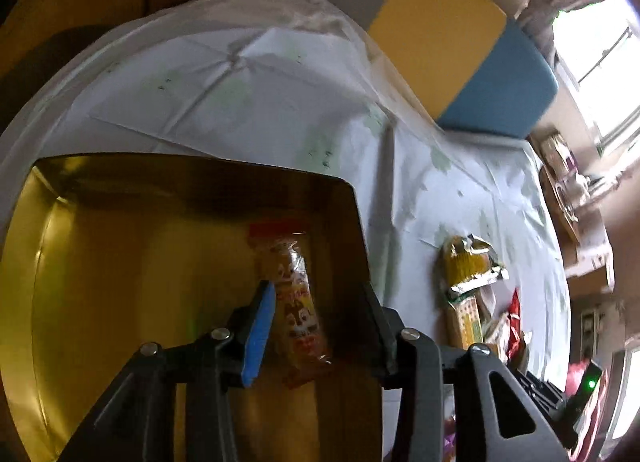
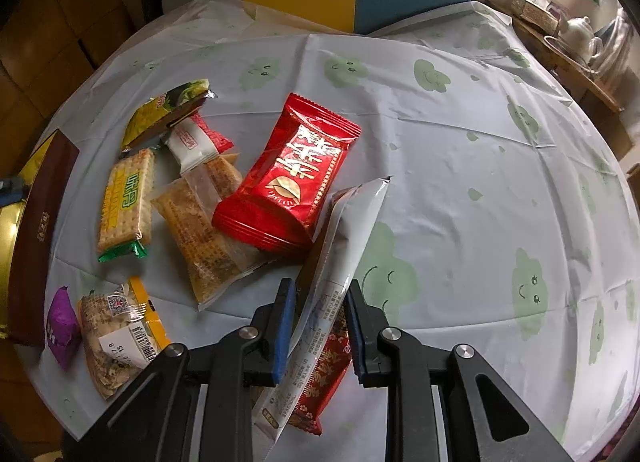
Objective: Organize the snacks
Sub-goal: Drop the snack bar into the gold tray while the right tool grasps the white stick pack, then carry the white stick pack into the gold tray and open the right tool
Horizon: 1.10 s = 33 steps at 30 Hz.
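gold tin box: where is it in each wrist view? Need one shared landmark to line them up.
Left wrist: the gold tin box fills the lower left, open, with an orange snack packet inside between the left gripper fingers.
Right wrist: only a gold sliver at the far left edge, behind a brown box edge.
Shared landmark: the yellow-green cracker packet on the white tablecloth with green clouds.

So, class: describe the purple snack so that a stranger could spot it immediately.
Start at the table's near left edge, by the long brown box lid. Beside it lies the purple snack, touching a clear barcoded cracker pack. It is the only purple wrapper.
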Available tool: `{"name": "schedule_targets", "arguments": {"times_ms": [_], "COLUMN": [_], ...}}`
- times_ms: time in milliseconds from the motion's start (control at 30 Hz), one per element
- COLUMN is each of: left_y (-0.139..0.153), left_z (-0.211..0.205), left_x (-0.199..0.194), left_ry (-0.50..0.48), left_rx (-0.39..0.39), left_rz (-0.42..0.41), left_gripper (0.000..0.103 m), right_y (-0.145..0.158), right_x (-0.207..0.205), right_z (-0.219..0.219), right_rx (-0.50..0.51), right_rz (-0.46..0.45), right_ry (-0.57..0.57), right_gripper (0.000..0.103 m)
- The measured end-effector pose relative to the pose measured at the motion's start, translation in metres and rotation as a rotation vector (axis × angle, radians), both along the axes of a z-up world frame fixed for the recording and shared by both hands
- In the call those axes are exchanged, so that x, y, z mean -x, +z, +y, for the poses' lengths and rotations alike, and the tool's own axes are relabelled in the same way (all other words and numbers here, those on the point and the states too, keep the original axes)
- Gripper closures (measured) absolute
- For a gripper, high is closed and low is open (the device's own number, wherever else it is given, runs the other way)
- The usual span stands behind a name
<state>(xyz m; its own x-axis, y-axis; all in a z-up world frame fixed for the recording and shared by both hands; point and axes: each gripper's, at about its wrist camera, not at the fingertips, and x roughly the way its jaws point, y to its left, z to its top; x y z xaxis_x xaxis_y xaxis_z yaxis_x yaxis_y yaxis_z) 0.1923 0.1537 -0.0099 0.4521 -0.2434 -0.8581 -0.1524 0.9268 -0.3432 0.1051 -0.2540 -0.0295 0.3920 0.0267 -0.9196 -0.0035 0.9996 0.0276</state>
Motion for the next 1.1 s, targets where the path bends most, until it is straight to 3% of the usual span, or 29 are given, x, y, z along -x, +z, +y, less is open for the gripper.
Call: {"name": "schedule_targets", "arguments": {"times_ms": [267, 533, 700, 800, 933, 1100], "left_y": [0.004, -0.001, -0.002, 0.0, 0.001, 0.0], "left_z": [0.002, -0.001, -0.004, -0.006, -0.002, 0.014], "left_x": [0.054, 0.098, 0.116, 0.126, 0.135, 0.145], "left_ry": [0.046, 0.046, 0.048, 0.047, 0.062, 0.121], "left_rx": [-0.092, -0.069, -0.061, -0.073, -0.082, -0.071], "left_rz": [-0.06, -0.048, -0.038, -0.048, -0.051, -0.05], "left_gripper": [0.061, 0.061, 0.061, 0.061, 0.061, 0.061], "right_y": [-0.001, 0.011, 0.02, 0.014, 0.027, 0.051], "right_x": [0.0, 0.004, 0.01, 0.009, 0.018, 0.032], "right_z": [0.0, -0.01, -0.017, -0.021, -0.033, -0.014], "right_rx": [0.01, -0.078, -0.135, -0.158, -0.317, -0.414], "right_rz": [-0.012, -0.042, -0.073, -0.042, -0.083, -0.125], "right_ry": [0.003, -0.025, -0.054, -0.071, -0.1, -0.051], "right_gripper": [0.079, 0.095, 0.096, 0.096, 0.096, 0.096]}}
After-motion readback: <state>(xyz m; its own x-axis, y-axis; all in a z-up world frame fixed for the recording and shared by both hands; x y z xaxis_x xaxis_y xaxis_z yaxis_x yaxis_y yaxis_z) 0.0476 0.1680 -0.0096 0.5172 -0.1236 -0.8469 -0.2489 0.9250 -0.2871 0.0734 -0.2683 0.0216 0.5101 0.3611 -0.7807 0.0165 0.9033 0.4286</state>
